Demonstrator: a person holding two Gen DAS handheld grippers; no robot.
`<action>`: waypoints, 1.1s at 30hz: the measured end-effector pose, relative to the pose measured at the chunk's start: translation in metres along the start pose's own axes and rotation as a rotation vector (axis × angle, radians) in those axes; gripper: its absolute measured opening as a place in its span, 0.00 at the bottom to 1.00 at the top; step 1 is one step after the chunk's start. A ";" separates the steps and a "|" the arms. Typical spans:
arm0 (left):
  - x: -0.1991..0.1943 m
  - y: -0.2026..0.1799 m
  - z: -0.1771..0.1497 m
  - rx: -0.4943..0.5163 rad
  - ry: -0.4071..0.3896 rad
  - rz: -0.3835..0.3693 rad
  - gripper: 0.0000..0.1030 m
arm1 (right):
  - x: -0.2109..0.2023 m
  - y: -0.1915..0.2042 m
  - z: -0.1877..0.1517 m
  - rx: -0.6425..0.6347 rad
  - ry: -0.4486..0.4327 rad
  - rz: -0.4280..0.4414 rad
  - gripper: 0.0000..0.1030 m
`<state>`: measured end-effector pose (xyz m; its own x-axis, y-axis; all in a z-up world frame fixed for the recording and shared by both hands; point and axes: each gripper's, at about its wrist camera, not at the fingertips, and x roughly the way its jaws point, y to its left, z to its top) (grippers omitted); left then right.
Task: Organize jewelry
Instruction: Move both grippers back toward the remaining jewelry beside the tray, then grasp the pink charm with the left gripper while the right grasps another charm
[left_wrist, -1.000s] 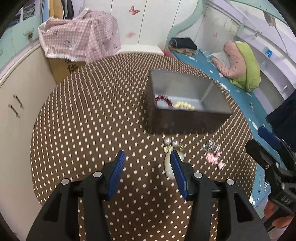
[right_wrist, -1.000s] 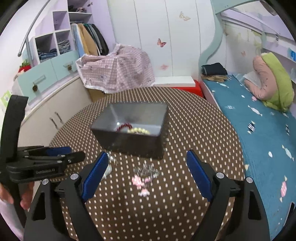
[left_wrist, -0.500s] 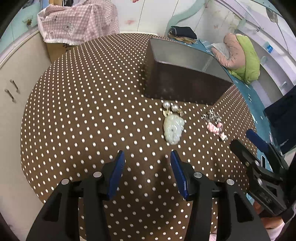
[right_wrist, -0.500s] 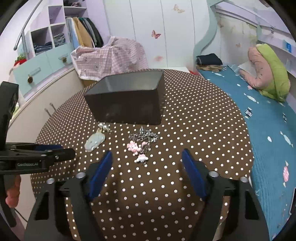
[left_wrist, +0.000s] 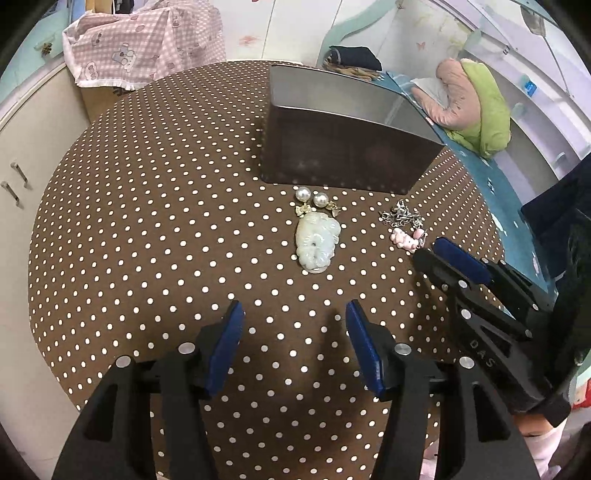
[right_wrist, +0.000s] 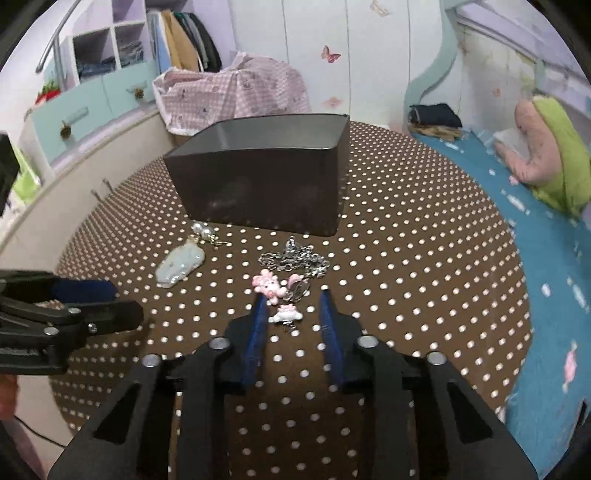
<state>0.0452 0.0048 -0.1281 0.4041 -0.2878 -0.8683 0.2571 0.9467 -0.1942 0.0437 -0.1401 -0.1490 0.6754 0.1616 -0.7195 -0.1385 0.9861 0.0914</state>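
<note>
A pale jade pendant (left_wrist: 317, 243) lies on the dotted brown table (left_wrist: 147, 221), with two pearl earrings (left_wrist: 312, 197) just beyond it. My left gripper (left_wrist: 294, 304) hovers short of the pendant, jaws opening, nothing between them. To the right lies a silver charm bracelet (right_wrist: 291, 258) with pink and white charms. My right gripper (right_wrist: 292, 297) is low over it, jaws closing. A white charm (right_wrist: 286, 315) sits between the pads with gaps on both sides. A dark box (right_wrist: 258, 184) stands behind the jewelry, its inside hidden.
The bracelet (left_wrist: 404, 225) lies near the round table's right edge, with a teal bed (right_wrist: 535, 258) and a pink-green cushion (right_wrist: 550, 155) beyond. A pink checked cloth (left_wrist: 144, 40) covers something behind the table. Cabinets (left_wrist: 22, 158) stand at the left.
Both grippers have sunk toward the table, so the box's inside is out of sight. The right jaws have narrowed a lot around the charms. The left jaws have widened slightly.
</note>
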 end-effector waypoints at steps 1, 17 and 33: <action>0.001 -0.001 0.002 0.000 0.001 -0.001 0.54 | 0.000 -0.001 0.000 0.000 0.001 0.006 0.16; 0.002 -0.038 0.020 0.066 -0.015 -0.048 0.54 | -0.027 -0.052 -0.002 0.134 -0.052 -0.035 0.16; 0.046 -0.097 0.046 0.160 0.015 -0.055 0.51 | -0.032 -0.090 0.003 0.200 -0.083 -0.024 0.16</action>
<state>0.0792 -0.1068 -0.1277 0.3722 -0.3353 -0.8655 0.4158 0.8939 -0.1675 0.0368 -0.2339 -0.1326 0.7353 0.1326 -0.6647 0.0190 0.9763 0.2157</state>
